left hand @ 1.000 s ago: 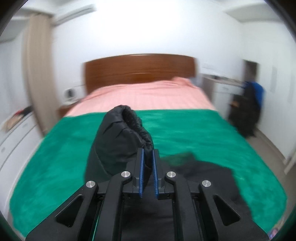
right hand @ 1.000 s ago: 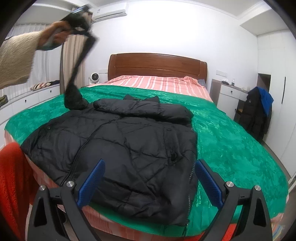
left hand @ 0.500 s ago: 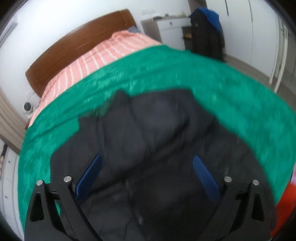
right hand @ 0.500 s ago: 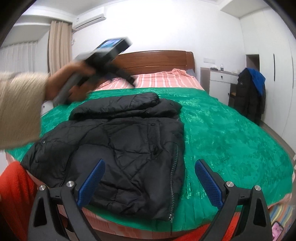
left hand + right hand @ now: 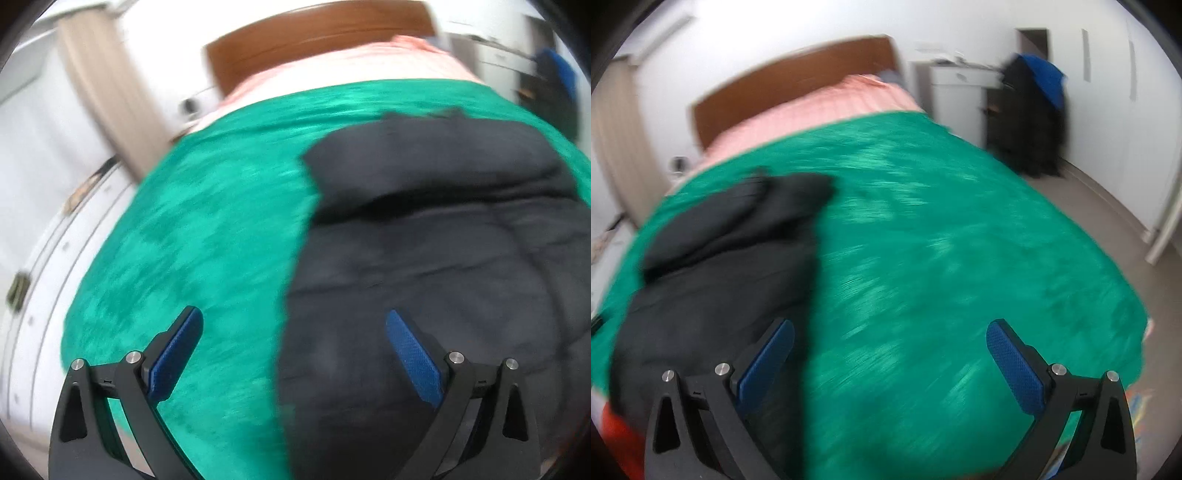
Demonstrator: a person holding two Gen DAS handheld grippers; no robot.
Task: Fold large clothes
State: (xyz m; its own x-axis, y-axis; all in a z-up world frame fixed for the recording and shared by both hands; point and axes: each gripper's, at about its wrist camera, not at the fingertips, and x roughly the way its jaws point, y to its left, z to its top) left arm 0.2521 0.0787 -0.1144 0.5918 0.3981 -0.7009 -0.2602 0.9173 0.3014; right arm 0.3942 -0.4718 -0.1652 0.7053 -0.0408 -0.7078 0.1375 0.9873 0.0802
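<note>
A black puffer jacket (image 5: 443, 266) lies spread on the green blanket (image 5: 207, 229) of a bed, with one sleeve folded across its top. My left gripper (image 5: 293, 332) is open and empty above the jacket's left edge. In the right wrist view the jacket (image 5: 716, 266) lies at the left of the blanket (image 5: 942, 258). My right gripper (image 5: 890, 343) is open and empty above the jacket's right edge and the bare blanket. Both views are blurred by motion.
A wooden headboard (image 5: 790, 81) and pink striped bedding (image 5: 820, 110) are at the far end. A dark coat with a blue hood (image 5: 1034, 110) hangs by a white cabinet (image 5: 956, 88) on the right. White drawers (image 5: 44, 266) and a curtain (image 5: 110, 99) stand to the left.
My left gripper let go of the sleeve, which now lies folded over the jacket, and swung left over the jacket's left edge. My right gripper moved right, over the right edge.
</note>
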